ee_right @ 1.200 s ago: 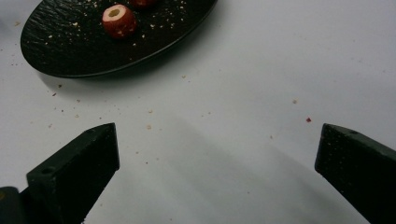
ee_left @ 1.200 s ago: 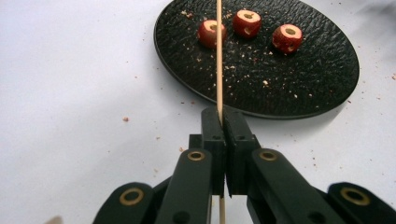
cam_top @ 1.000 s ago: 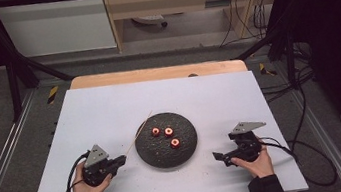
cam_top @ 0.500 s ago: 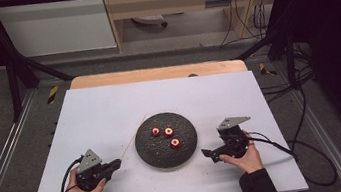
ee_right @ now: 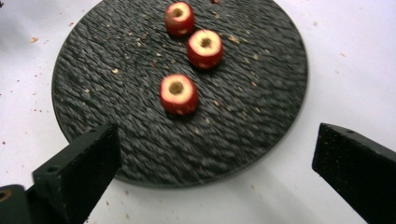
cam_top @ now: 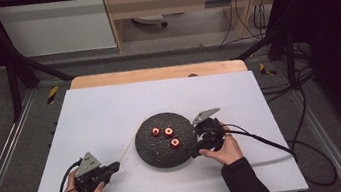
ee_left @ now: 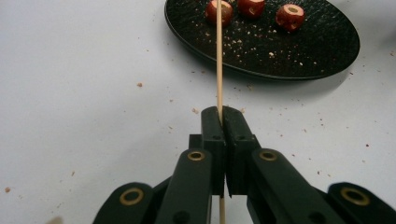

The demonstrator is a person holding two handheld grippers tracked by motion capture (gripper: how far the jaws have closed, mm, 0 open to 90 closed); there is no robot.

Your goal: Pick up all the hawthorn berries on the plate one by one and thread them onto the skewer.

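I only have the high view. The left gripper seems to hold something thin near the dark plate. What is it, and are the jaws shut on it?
Observer: The left gripper is shut on a thin wooden skewer that points toward the plate.
Operator: Are the three red pieces whole?
Observer: No, each fruit piece has a hollow cored middle with pale flesh around it.
Operator: And the right gripper?
Observer: The right gripper has its jaws wide apart at the plate's near edge, holding nothing.
Operator: Is the table clean?
Observer: No, small brown crumbs dot the white table and the plate.
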